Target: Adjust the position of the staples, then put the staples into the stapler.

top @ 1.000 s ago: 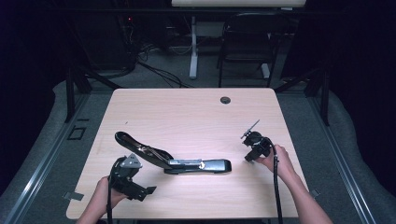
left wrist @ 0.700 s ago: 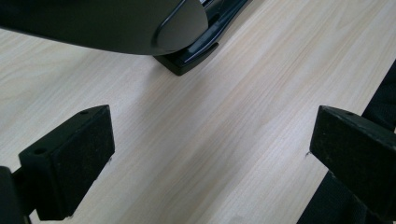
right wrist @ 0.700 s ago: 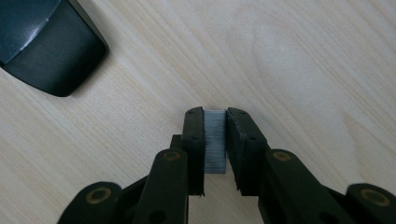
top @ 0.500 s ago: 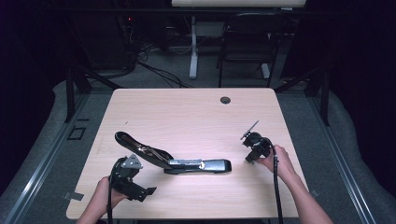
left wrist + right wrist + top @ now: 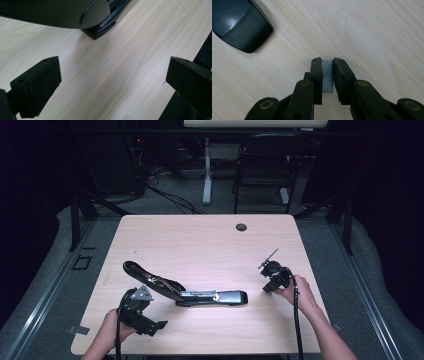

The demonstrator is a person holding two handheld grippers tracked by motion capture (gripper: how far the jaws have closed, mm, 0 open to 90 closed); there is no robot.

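Note:
A black stapler [image 5: 212, 298] lies on the wooden table [image 5: 200, 245], hinged open, its top arm [image 5: 150, 280] raised toward the left. My left gripper [image 5: 146, 312] rests near the front left edge, just in front of that arm. It is open, with bare wood between its fingers [image 5: 37, 85]; the arm's rounded end [image 5: 55, 12] and the stapler base [image 5: 105, 23] lie ahead of my left gripper [image 5: 112, 82]. My right gripper [image 5: 268, 284] sits at the right, off the stapler's far end [image 5: 239, 25]. My right gripper [image 5: 327, 65] is shut on a grey strip of staples [image 5: 327, 75].
A small round cable hole [image 5: 241, 227] is near the table's back edge. Behind the table stand a dark chair [image 5: 265, 170] and a white desk leg [image 5: 206, 175]. A cable [image 5: 296, 320] trails from the right gripper toward the front edge.

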